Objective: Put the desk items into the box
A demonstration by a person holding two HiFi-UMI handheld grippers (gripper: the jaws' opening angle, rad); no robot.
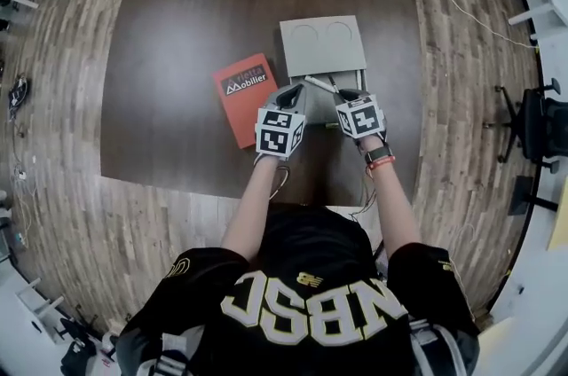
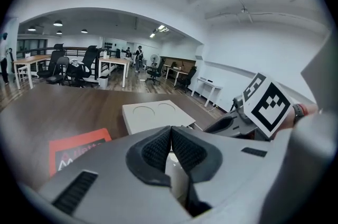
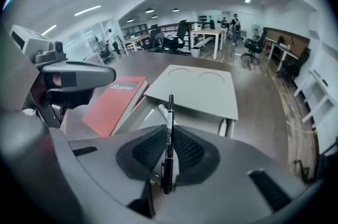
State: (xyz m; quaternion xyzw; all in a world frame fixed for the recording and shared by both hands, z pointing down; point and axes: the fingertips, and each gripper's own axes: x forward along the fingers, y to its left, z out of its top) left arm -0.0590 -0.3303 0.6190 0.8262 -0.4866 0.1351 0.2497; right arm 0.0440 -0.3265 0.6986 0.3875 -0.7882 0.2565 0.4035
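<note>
1. Pen (image 3: 169,117): slim and black, it is gripped between the pads of the right tool (image 3: 169,133), whose jaws are drawn in to a narrow gap filled by the barrel. Its long axis is laid along the line the tool points, with one end leading away from the hand.
2. The left tool (image 2: 170,131) is carried just beside the right one, on its left. Its jaws are brought together, pad against pad, and nothing is seen held between them.
3. Both tools are held over the near right part of the counter (image 1: 169,82), just short of the box's near side.
4. The box (image 3: 190,88) is found straight ahead of and below the pen's leading end. The right hand, being the loaded one, is judged to be placed for the drop.
5. The box's near part is seen uncovered, with a white marker (image 3: 162,110) already lying inside. Its far part is covered by a grey lid (image 1: 321,44) marked with two circles.
6. The coming move is judged to turn on the pen being carried over that uncovered strip, not over the lid, before it is let go.
7. A red book (image 3: 113,104) is laid flat just beside the box's left side, toward the counter's middle, and is not yet packed.
</note>
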